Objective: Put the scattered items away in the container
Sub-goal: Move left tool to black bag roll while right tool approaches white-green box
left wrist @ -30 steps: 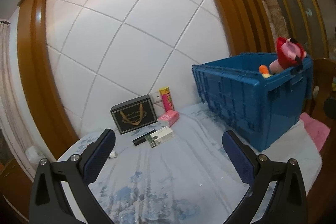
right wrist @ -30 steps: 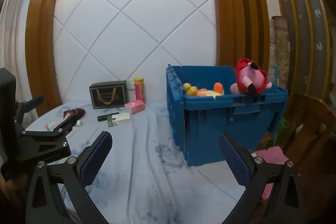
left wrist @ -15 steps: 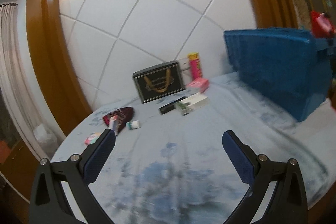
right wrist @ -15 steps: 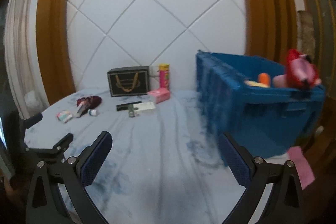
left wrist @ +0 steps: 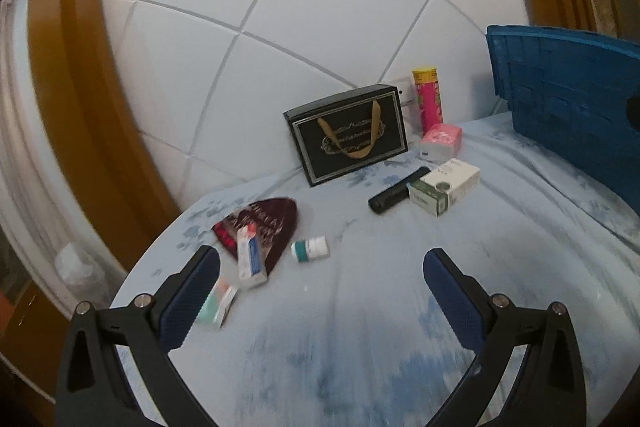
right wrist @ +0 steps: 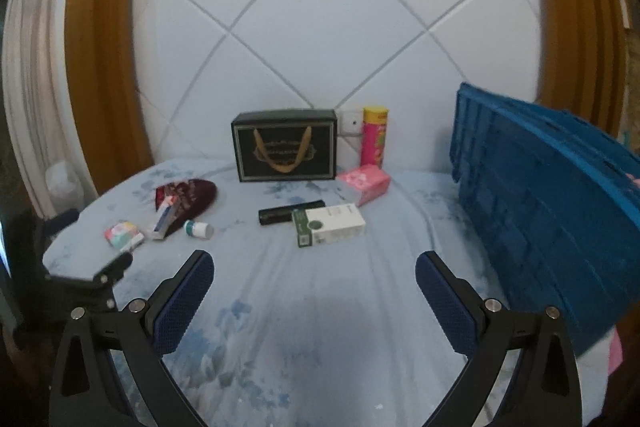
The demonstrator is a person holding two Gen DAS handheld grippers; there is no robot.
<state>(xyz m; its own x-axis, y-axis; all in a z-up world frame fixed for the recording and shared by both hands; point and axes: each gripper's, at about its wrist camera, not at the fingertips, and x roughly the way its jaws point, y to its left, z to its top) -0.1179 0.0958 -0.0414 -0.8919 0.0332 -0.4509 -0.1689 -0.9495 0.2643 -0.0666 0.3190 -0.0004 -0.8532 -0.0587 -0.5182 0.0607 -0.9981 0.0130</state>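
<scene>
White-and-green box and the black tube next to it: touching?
Touching. In the left wrist view the black tube's end butts against the white-and-green box's green end with no sheet showing between; the right wrist view agrees.

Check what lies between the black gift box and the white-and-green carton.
In the right wrist view, a black cylindrical tube lies on the cloth between the black gift box and the white-and-green carton, touching the carton.

White padded wall panel (right wrist: pixel 332 27) with diagonal seams, glossy wooden frame (right wrist: pixel 100 67) on both sides, pale curtain (right wrist: pixel 28 87) at left, blue-patterned bedsheet (right wrist: pixel 320 291) below, dim indoor light.
</scene>
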